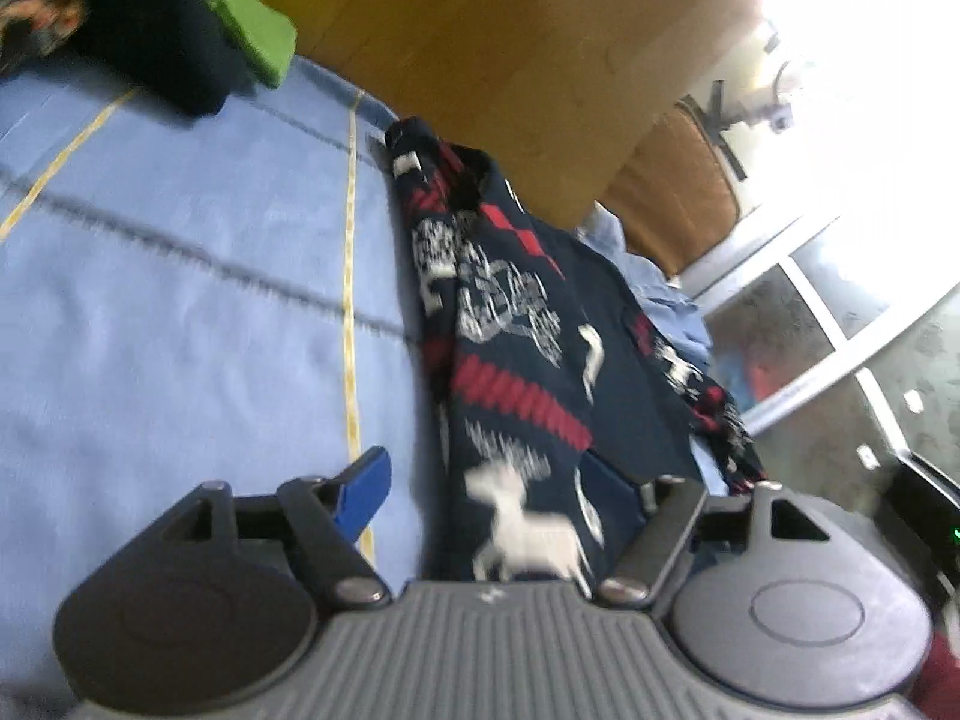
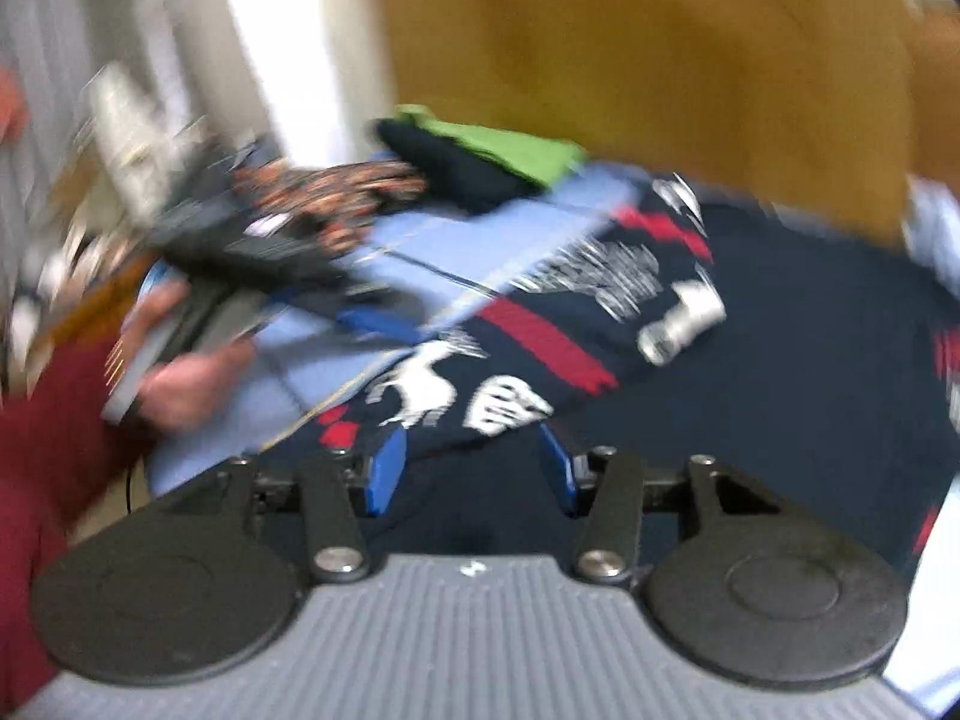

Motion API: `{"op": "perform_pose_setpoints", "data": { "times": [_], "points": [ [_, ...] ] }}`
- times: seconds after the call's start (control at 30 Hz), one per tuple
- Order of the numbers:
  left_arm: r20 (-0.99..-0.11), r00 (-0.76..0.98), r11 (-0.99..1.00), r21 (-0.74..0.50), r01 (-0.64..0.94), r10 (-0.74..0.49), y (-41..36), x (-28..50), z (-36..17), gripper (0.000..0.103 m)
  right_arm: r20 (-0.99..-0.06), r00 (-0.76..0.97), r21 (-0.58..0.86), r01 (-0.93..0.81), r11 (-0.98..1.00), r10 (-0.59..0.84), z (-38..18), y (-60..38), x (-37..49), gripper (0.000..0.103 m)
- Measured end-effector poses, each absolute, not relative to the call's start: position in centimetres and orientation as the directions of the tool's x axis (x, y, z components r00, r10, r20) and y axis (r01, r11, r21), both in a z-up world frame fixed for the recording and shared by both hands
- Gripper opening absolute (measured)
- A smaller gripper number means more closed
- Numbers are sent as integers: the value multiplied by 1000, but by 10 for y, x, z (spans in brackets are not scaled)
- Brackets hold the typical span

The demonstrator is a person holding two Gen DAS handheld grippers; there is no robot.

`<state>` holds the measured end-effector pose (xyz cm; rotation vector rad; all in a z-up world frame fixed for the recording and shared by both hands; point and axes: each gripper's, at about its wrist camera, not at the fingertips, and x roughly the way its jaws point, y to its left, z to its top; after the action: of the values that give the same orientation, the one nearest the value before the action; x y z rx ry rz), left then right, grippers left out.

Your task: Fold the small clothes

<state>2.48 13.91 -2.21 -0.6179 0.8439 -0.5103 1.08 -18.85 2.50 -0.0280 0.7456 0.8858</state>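
Note:
A navy sweater (image 1: 516,330) with red bands and white reindeer lies in a long folded strip on the light blue cloth (image 1: 180,300), near the cloth's right edge. My left gripper (image 1: 486,474) is open over the sweater's near end. Its left blue pad (image 1: 363,492) stands clear of the fabric over bare cloth, and the right pad is mostly hidden by the sweater. In the blurred right wrist view the sweater (image 2: 600,324) spreads ahead, and my right gripper (image 2: 474,456) is open just above its near edge, both blue pads (image 2: 387,474) apart from each other.
A pile of clothes, green (image 1: 252,30), dark (image 1: 162,48) and patterned (image 1: 36,6), sits at the cloth's far corner. A wooden panel (image 1: 510,48) rises behind the table. A hand in a red sleeve (image 2: 180,378) holds the other gripper at the left.

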Motion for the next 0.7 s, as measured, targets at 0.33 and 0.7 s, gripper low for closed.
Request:
{"op": "perform_pose_setpoints", "data": {
  "times": [0.33,0.7],
  "points": [
    [-487,550,648,-749,136,-678,137,-14,-34,41,-546,368,671,-345,656,752,-18,-179,72,51],
    [-486,562,635,-767,92,-669,144,-13,-35,26,-415,211,807,-365,465,885,-23,-159,37,35]
  ]
}}
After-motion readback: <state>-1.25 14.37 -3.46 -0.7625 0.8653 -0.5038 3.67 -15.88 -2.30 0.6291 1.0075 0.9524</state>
